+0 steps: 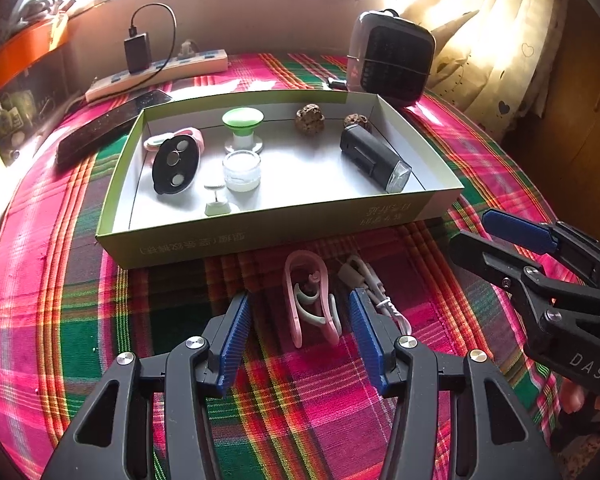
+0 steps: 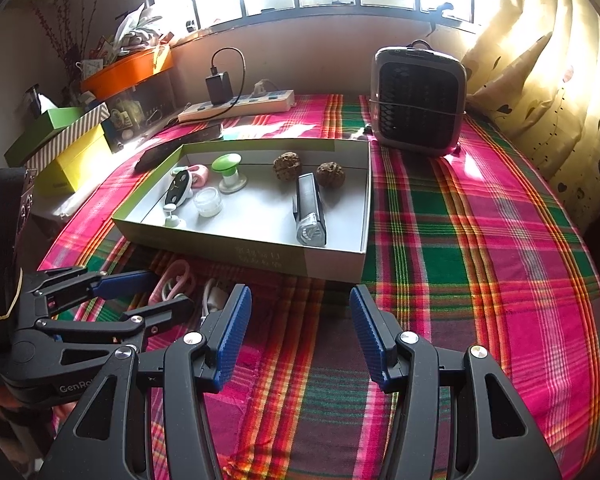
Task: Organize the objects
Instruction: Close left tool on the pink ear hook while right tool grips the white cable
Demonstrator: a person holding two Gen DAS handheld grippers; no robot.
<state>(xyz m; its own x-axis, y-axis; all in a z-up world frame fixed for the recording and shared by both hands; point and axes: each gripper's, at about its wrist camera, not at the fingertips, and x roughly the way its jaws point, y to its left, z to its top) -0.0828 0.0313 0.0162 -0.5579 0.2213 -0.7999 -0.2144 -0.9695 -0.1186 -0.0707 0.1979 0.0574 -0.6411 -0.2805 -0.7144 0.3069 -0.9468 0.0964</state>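
White letters reading "DAS" are showing on the black body of the right gripper [image 1: 500, 232], seen at the right edge of the left wrist view. White letters reading "GenRo", cut off by the finger in front of them, are showing on the black body of the left gripper [image 2: 140, 296] at the lower left of the right wrist view. Pale printed characters are running upside down along the near outer wall of the shallow olive-green cardboard box [image 1: 260, 236], too distorted to be read with confidence in either view.
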